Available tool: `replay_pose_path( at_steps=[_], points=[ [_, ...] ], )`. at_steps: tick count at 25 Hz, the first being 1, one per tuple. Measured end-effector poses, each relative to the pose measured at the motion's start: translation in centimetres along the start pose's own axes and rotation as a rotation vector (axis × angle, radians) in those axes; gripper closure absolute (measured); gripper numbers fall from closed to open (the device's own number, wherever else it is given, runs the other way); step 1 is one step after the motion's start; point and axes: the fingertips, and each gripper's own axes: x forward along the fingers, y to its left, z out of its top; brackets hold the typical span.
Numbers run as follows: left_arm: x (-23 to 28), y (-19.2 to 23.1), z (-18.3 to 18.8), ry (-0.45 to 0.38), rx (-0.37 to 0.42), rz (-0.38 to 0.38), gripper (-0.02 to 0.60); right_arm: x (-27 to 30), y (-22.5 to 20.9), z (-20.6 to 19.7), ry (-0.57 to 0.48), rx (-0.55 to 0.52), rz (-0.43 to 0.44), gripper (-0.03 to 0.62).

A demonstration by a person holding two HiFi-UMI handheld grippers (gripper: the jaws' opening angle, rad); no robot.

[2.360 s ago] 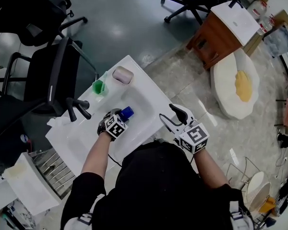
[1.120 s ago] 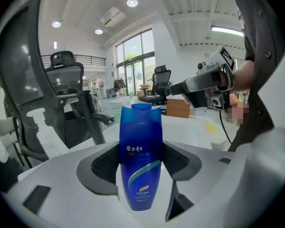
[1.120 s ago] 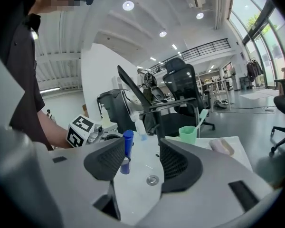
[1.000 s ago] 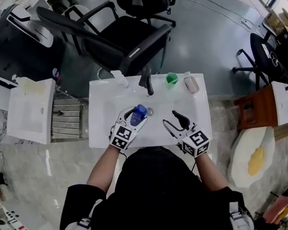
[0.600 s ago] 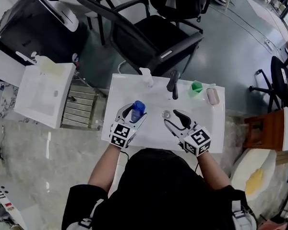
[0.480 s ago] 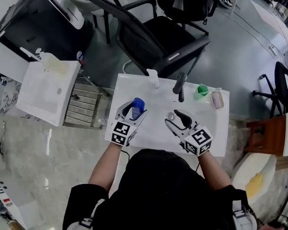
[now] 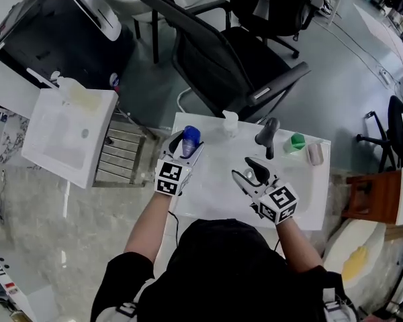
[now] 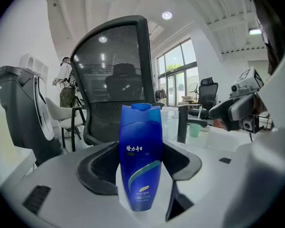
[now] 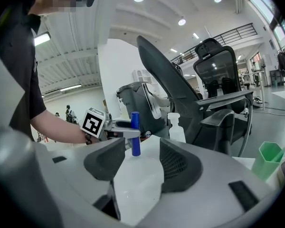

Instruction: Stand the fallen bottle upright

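The blue bottle [image 7: 190,139] stands upright, cap up, between the jaws of my left gripper [image 7: 187,143], which is shut on its sides. It hangs at the back left corner of the white washbasin [image 7: 215,188]; I cannot tell whether its base touches the surface. In the left gripper view the bottle [image 8: 140,156] fills the middle between both pads. My right gripper [image 7: 247,172] is open over the basin's middle with nothing in it. From the right gripper view, the bottle [image 9: 135,133] and the left gripper lie straight ahead beyond the open jaws.
A dark tap [image 7: 269,134], a white pump bottle [image 7: 230,121], a green cup [image 7: 296,141] and a pinkish soap [image 7: 315,153] line the basin's back edge. A black office chair [image 7: 242,52] stands behind it. Another white basin [image 7: 67,133] lies to the left.
My left gripper has carried the bottle from the middle of the basin, near the drain, to its back left corner, still upright. The right gripper has shifted slightly and stays open.
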Motion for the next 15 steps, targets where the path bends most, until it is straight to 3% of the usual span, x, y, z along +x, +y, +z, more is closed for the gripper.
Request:
replay_pose_path(
  at_steps=[6, 15],
  points=[
    [2.5, 1.8, 0.8, -0.046, -0.021, -0.008, 0.296, 0.6, 0.1, -0.6, -0.002, 0.035, -0.046, 0.355],
    [6.6, 2.3, 0.9, -0.044, -0.083, -0.053, 0.296, -1.2, -1.3, -2.8, 0.038, 0.091, -0.139, 0.355]
  ],
)
